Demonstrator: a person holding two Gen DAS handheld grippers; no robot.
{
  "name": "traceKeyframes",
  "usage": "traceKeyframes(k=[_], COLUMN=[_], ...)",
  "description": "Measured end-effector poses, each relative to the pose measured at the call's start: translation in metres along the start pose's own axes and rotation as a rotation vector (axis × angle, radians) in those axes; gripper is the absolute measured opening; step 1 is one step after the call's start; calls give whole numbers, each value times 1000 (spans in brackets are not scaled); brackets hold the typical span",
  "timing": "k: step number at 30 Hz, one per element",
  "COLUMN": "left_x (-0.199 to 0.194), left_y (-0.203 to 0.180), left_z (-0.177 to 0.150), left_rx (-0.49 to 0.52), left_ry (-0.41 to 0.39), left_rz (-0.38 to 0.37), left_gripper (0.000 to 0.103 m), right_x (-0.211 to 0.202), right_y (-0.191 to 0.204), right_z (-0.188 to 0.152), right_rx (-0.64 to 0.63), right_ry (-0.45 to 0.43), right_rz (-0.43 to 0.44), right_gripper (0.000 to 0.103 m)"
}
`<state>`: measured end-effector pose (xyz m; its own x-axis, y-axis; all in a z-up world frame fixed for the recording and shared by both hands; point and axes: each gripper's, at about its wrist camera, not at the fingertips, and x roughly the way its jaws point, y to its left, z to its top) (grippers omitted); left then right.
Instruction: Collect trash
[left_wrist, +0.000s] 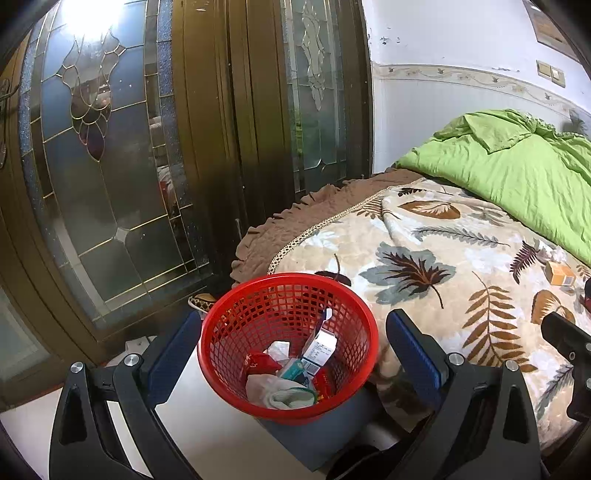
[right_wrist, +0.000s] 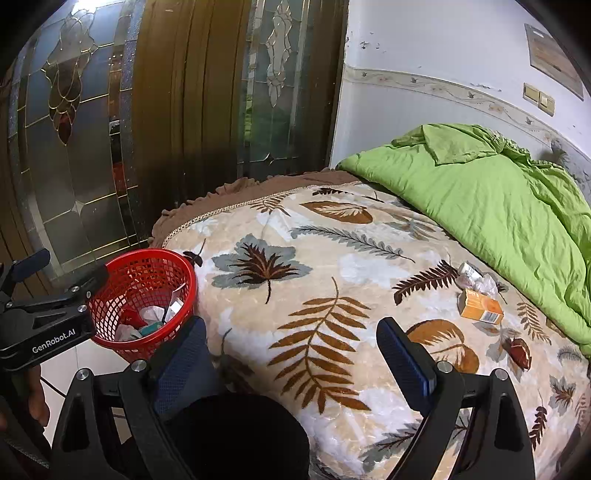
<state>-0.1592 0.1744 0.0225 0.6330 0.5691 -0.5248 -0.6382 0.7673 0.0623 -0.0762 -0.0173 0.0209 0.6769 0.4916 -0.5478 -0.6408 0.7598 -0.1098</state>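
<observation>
With both my left gripper (left_wrist: 293, 354) and right gripper (right_wrist: 291, 354) spread open and empty, I risked nudging the red mesh basket (left_wrist: 286, 295) over or crushing the orange carton (right_wrist: 480, 307) at right.

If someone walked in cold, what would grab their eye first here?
Probably the red mesh basket beside the bed's near corner, already holding boxes and wrappers. Next, the bright green quilt bunched along the wall side of the leaf-print blanket. Then the orange carton lying near crumpled wrappers by the quilt's edge.
</observation>
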Motion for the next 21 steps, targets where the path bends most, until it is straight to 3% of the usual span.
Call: traceKeyframes(k=[21], left_x=[0], left_y=[-1], left_z=[-1], left_rx=[12], left_ry=[-4], left_rz=[1], left_gripper=[100], right_x=[0], right_y=[2], right_z=[-1], right_rx=[-2], right_ry=[1], right_rz=[2], right_gripper=[96])
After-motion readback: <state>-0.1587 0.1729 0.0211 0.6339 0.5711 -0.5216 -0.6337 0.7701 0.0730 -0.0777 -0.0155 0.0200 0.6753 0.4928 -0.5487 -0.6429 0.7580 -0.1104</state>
